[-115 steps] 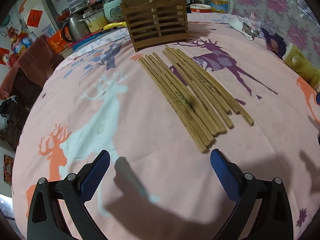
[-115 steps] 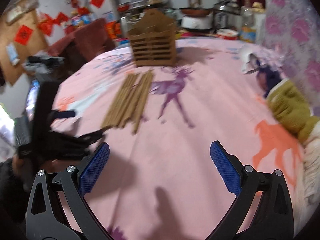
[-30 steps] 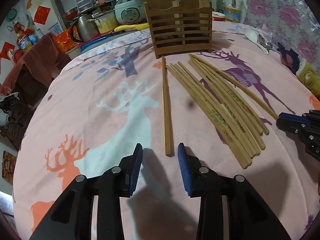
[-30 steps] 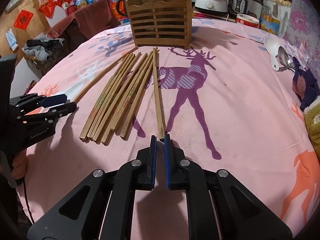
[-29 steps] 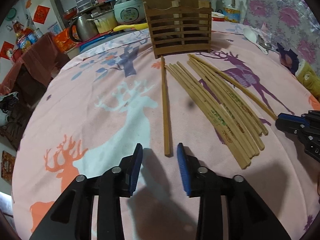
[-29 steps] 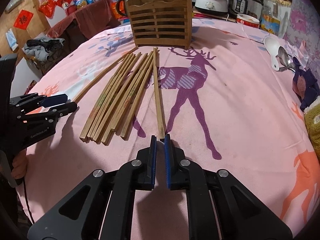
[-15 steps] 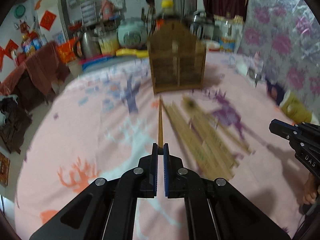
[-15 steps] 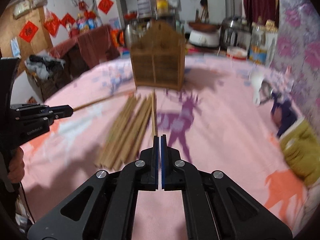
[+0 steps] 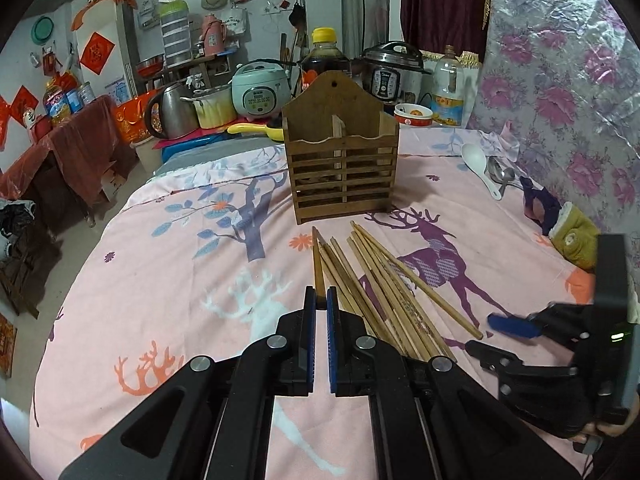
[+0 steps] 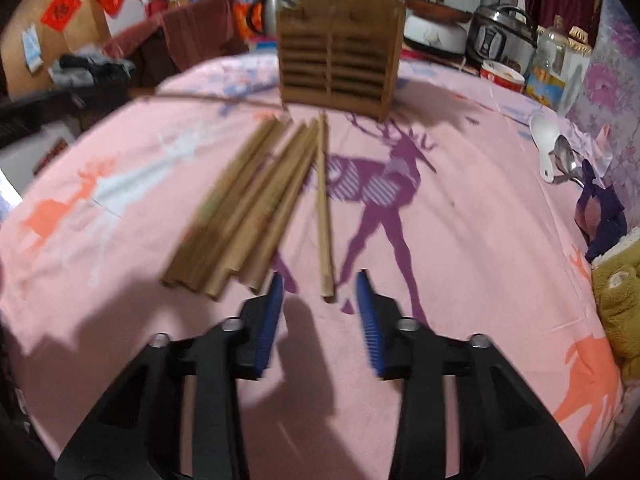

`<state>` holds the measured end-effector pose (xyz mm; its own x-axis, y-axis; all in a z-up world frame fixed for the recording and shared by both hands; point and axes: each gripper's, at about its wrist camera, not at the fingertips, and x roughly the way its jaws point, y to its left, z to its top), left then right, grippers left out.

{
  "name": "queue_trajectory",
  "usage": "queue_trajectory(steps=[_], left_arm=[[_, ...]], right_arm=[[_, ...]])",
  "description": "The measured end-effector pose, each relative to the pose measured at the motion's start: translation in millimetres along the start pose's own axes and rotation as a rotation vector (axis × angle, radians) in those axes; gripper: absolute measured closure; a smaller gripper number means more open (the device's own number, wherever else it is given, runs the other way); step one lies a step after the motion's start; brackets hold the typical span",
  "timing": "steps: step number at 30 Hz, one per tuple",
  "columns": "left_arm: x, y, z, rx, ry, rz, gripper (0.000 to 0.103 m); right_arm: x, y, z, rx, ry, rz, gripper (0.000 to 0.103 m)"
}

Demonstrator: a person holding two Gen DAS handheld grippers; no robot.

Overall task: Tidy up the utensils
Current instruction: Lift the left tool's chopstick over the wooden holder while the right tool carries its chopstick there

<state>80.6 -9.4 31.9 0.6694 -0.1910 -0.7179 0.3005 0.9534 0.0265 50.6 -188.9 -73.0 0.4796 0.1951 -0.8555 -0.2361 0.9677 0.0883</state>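
Observation:
My left gripper is shut on the near end of one wooden chopstick, held above the pink deer-print tablecloth and pointing at the slatted wooden holder. Several chopsticks lie in a loose pile just right of it. In the right wrist view my right gripper has its jaws opening. A single chopstick lies flat on the cloth, its near end just ahead of the blue pads, which do not press on it. The pile lies to its left, the holder beyond.
A white spoon and metal spoons lie at the far right, near a dark blue cloth and a yellow-green cloth item. Rice cookers, pots and bottles stand behind the table's far edge.
My left gripper shut on a chopstick's end and lifted it. My right gripper, shut and raised half a second ago, has come down and opened; its chopstick lies on the cloth.

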Motion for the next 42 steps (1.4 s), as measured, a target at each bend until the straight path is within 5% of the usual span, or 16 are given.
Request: queue_trajectory(steps=[2, 12, 17, 36, 42], left_arm=[[1, 2, 0, -0.014, 0.001, -0.006, 0.098], [-9, 11, 13, -0.032, -0.018, -0.003, 0.098], [-20, 7, 35, -0.025, -0.058, 0.001, 0.098], [-33, -12, 129, 0.001, -0.164, -0.036, 0.097], [-57, -7, 174, -0.013, -0.273, -0.015, 0.098]], right_arm=[[2, -4, 1, 0.02, 0.006, 0.041, 0.097], [-52, -3, 17, 0.032, -0.177, 0.013, 0.097], [-90, -3, 53, 0.032, -0.297, 0.01, 0.097], [-127, -10, 146, 0.081, -0.504, 0.058, 0.097], [-142, -20, 171, 0.115, -0.609, 0.027, 0.097]])
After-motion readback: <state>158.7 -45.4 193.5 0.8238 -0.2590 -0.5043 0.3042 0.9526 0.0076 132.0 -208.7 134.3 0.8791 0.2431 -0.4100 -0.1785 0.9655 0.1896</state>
